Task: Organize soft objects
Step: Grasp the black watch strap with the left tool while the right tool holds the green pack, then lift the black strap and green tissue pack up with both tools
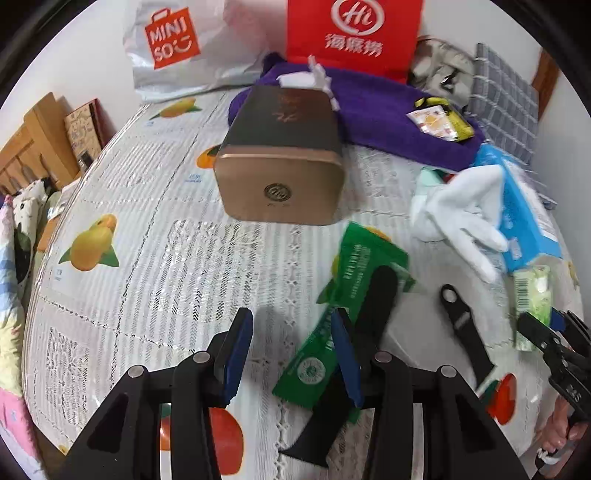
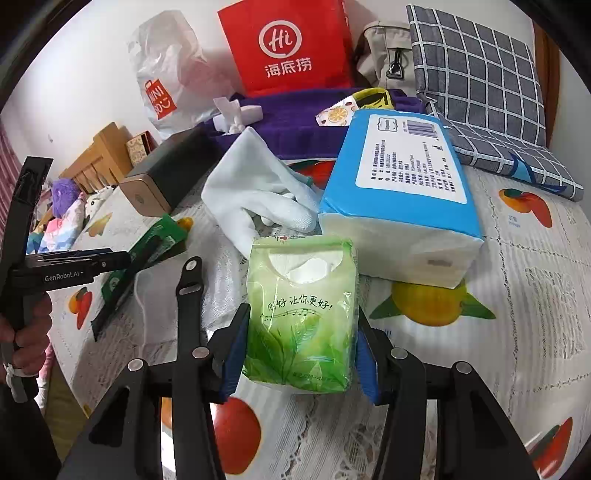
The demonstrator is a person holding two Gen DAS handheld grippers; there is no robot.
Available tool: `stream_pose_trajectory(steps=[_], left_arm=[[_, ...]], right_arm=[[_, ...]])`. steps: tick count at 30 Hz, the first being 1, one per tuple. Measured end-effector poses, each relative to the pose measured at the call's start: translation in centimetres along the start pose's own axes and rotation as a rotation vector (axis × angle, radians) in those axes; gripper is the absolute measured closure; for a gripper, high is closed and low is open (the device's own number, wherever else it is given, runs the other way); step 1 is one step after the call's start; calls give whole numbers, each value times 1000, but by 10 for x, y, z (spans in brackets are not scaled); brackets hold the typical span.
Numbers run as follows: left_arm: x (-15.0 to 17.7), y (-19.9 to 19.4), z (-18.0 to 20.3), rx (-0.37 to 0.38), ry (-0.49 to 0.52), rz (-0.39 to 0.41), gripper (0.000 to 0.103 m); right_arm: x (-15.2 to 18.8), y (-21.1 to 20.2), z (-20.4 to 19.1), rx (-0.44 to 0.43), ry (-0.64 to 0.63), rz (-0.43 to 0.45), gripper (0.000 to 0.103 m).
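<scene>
My right gripper [image 2: 300, 354] is shut on a small light-green tissue pack [image 2: 301, 314], held upright just above the table; the pack also shows in the left wrist view [image 1: 533, 299]. My left gripper [image 1: 291, 354] is open and empty over the tablecloth, its right finger beside a dark-green packet [image 1: 354, 295]. A white glove [image 1: 461, 210] lies against a blue tissue pack [image 2: 402, 192]. A purple towel [image 1: 369, 110] lies at the back.
A gold and black tin box [image 1: 280, 166] stands mid-table. A red paper bag [image 1: 354, 33], a Miniso bag [image 1: 173, 40] and a checked cushion [image 2: 484, 92] line the back. Black strap pieces [image 1: 465, 328] lie on the fruit-print tablecloth [image 1: 147, 258].
</scene>
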State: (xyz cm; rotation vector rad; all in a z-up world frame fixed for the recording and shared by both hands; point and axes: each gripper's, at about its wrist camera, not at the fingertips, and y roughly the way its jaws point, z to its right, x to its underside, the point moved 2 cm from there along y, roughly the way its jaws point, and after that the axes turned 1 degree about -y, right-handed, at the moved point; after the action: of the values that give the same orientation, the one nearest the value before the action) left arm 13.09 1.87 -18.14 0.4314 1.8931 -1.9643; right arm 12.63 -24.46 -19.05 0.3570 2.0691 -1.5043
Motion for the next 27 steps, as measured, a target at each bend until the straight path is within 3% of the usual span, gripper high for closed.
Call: stream_pose_trajectory(steps=[5,12,27], left_arm=[[7,-11,16,29,70,25,61],[18,-9,29,66,100,1,79],[25,4,32,43,126,33,75]], right_arm=[[7,-3,6,5,31,-3,52],[17,-16,19,24,62,12,52],[25,-18,25,29,73,7,52]])
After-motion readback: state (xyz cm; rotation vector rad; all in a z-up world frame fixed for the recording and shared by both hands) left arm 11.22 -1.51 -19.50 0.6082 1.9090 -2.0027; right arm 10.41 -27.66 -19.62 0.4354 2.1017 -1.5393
